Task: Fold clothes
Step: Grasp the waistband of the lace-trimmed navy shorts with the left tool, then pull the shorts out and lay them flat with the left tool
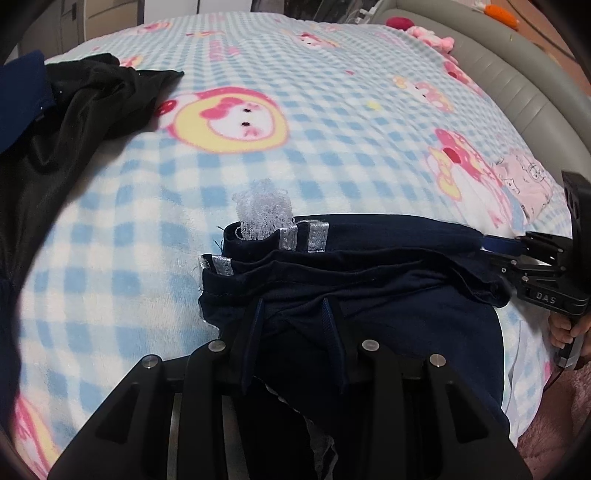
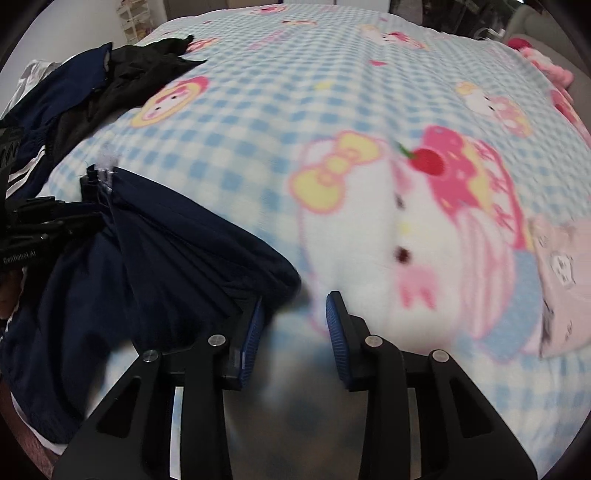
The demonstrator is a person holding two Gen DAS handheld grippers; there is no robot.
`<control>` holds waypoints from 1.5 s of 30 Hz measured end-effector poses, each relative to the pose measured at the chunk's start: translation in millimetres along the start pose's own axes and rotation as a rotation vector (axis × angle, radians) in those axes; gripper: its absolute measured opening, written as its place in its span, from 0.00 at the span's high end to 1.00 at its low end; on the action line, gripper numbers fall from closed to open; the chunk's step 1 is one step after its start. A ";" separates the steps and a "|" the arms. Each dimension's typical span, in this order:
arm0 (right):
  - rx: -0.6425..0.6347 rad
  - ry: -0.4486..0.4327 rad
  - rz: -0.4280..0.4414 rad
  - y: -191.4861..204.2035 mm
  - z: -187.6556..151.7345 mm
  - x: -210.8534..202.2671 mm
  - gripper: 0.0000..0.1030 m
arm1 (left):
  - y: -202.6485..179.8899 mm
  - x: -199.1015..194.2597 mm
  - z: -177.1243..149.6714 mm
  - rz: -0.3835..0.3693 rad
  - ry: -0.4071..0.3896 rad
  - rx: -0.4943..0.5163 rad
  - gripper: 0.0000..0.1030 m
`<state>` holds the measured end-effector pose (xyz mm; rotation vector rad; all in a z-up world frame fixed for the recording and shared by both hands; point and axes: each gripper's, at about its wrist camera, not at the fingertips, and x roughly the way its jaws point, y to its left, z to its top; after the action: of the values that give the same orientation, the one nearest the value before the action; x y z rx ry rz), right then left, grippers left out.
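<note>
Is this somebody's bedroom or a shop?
Most likely a bedroom at home. A blue checked cartoon-cat blanket covers what looks like a bed with a padded grey edge, pink plush toys sit near the top, and dark clothes lie piled on it.

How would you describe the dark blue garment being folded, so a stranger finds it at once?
Look at the blue checked blanket with pink cartoon figures. At its near edge lies the navy garment, apart from the dark clothes pile at the far left. Only it has silver stripes and white lace at its corner.
</note>
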<state>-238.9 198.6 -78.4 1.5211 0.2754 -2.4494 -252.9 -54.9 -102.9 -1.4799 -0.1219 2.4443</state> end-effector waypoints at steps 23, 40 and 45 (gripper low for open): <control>0.108 -0.018 0.151 -33.2 11.6 2.7 0.82 | 15.5 -16.9 -3.0 -0.134 -0.089 -0.064 0.64; -0.144 -0.179 0.135 52.0 -0.3 -23.8 0.82 | 20.8 -43.6 13.5 -0.035 -0.152 -0.002 0.91; 0.116 -0.215 0.101 7.0 12.0 -23.3 0.84 | 16.9 -35.8 38.6 -0.041 -0.136 0.045 0.90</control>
<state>-237.1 191.0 -52.4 1.2649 0.0168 -2.5577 -274.5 -78.3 -57.7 -1.2797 -0.1230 2.4966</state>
